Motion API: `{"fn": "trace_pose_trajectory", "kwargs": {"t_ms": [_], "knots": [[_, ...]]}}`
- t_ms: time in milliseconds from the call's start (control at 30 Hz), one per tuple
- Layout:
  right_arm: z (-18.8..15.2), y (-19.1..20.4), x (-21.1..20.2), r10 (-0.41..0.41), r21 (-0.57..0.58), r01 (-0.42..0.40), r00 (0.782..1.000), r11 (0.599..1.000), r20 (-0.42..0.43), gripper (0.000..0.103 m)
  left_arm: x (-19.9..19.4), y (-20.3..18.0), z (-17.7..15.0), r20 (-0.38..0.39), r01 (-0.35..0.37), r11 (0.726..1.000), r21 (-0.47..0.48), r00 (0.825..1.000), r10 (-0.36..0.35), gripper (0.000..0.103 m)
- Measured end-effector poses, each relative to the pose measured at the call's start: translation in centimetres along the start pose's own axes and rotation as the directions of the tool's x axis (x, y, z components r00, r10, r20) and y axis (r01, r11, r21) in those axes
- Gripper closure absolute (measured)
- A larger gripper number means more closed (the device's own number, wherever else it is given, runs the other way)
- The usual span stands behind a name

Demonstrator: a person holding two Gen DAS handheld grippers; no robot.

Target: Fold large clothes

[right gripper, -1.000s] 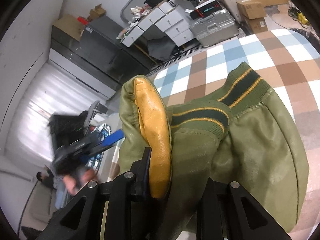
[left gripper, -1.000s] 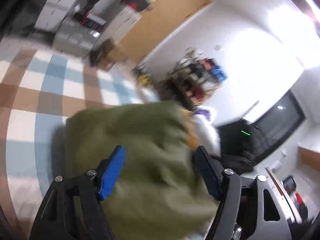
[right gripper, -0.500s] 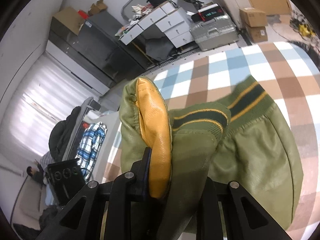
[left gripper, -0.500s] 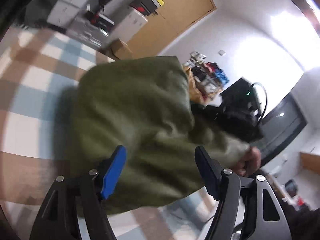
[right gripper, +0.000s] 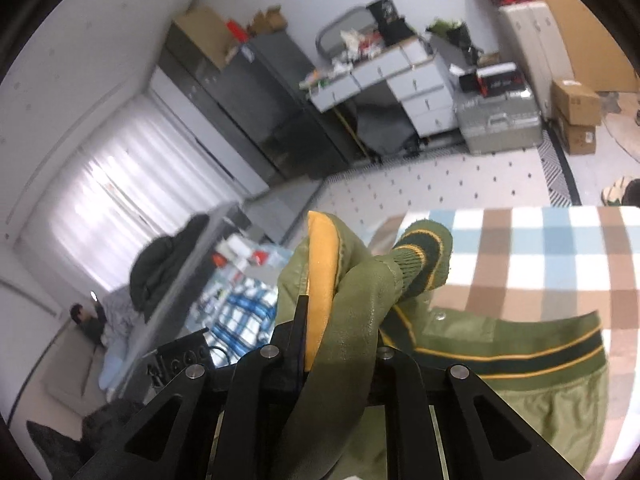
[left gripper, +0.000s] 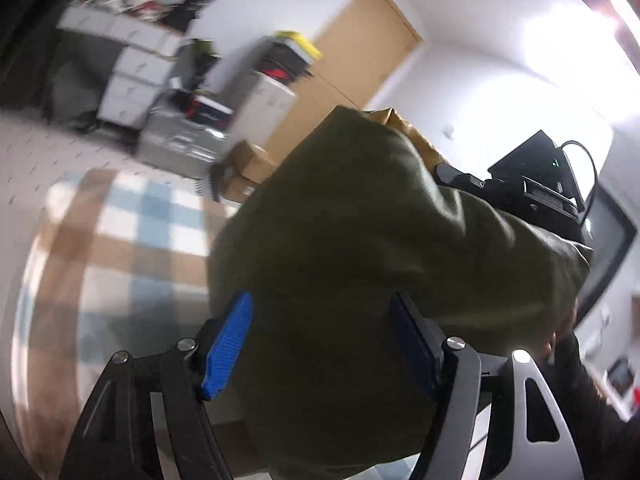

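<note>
The right tool [right gripper: 340,316] is clamped on a bunched fold of the olive-green jacket [right gripper: 520,380]; its jaws are closing further at this moment, with the fabric pressed between them. The gripped bundle shows a mustard-yellow lining [right gripper: 320,280] against the left jaw and a ribbed cuff [right gripper: 424,260] with dark and yellow stripes rising above the fold. The rest of the jacket hangs below and to the right, its striped hem band [right gripper: 520,356] running across in front of the checked cloth [right gripper: 540,248] that covers the worktop.

The left tool [left gripper: 320,340] has its blue pads [left gripper: 228,340] standing wide, with a thick mass of the jacket [left gripper: 360,260] filling the space between them. Whether the pads actually press on the fabric cannot be told (this view is blurred and the cloth hides the contact). In the left wrist view the jacket bulk is raised above the checked cloth [left gripper: 132,232], and the right tool [left gripper: 532,192] is visible at its far upper edge, with a hand [left gripper: 560,340] at the lower right.

Background items include a silver case [right gripper: 496,124], white drawer units [right gripper: 404,80], cardboard boxes [right gripper: 576,116] and a wooden door [left gripper: 352,64].
</note>
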State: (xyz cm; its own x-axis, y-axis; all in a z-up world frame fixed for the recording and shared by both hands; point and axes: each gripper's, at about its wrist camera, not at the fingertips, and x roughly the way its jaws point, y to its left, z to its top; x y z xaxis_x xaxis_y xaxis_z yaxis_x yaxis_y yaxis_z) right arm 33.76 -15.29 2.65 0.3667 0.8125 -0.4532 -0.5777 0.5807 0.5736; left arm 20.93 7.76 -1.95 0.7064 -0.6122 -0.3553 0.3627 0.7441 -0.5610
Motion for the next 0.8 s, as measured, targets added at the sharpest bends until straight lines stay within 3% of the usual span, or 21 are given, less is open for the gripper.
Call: {"fn": "trace_pose_trajectory", "kwargs": {"t_ms": [100, 167, 267, 333, 367, 433, 567, 633, 733, 800], "knots": [[-2.2, -6.4, -4.3, -0.03, 0.079, 0.024, 0.997, 0.997, 0.066, 0.089, 3.4, -0.8, 0.2, -0.082, 0.021, 0.998, 0.058, 0.996, -0.017, 0.037], [-4.8, -11.9, -5.4, -0.099, 0.159, 0.09, 0.994, 0.983, 0.053, 0.089, 4.9, -1.0, -1.3, -0.158, 0.042, 0.996, 0.081, 0.987, -0.028, 0.037], [-9.5, -19.6, -4.6, -0.187, 0.282, 0.189, 0.982, 0.941, -0.034, 0.089, 9.4, -0.7, -4.4, -0.328, 0.063, 0.992, 0.107, 0.944, -0.025, 0.037], [-11.7, -22.4, -3.7, -0.205, 0.314, 0.213, 0.977, 0.925, -0.059, 0.089, 11.5, -0.8, -6.3, -0.405, 0.024, 0.99, 0.138, 0.914, 0.034, 0.037], [-12.6, -23.8, -3.6, -0.178, 0.329, 0.181, 0.983, 0.927, -0.04, 0.088, 11.6, -1.0, -6.8, -0.403, 0.01, 0.986, 0.169, 0.913, 0.06, 0.037], [-13.0, -24.5, -3.7, -0.152, 0.307, 0.151, 0.988, 0.94, -0.02, 0.087, 11.3, -2.0, -7.3, -0.374, -0.027, 0.97, 0.242, 0.92, 0.119, 0.037], [-12.4, -23.5, -3.3, -0.252, 0.201, 0.266, 0.963, 0.943, -0.093, 0.073, 11.5, -2.5, -6.9, -0.411, -0.064, 0.959, 0.274, 0.894, 0.177, 0.037], [-12.0, -22.3, -3.7, -0.282, 0.15, 0.299, 0.951, 0.942, -0.125, 0.072, 11.7, -2.9, -7.6, -0.411, -0.094, 0.933, 0.349, 0.879, 0.242, 0.037], [-11.2, -20.2, -5.9, -0.41, 0.024, 0.418, 0.9, 0.908, -0.148, 0.064, 12.6, -4.2, -9.3, -0.356, -0.157, 0.873, 0.461, 0.868, 0.345, 0.036], [-10.7, -18.0, -7.8, -0.57, -0.095, 0.563, 0.817, 0.821, -0.084, 0.064, 12.9, -4.2, -9.7, -0.332, -0.178, 0.856, 0.486, 0.868, 0.369, 0.036]]}}
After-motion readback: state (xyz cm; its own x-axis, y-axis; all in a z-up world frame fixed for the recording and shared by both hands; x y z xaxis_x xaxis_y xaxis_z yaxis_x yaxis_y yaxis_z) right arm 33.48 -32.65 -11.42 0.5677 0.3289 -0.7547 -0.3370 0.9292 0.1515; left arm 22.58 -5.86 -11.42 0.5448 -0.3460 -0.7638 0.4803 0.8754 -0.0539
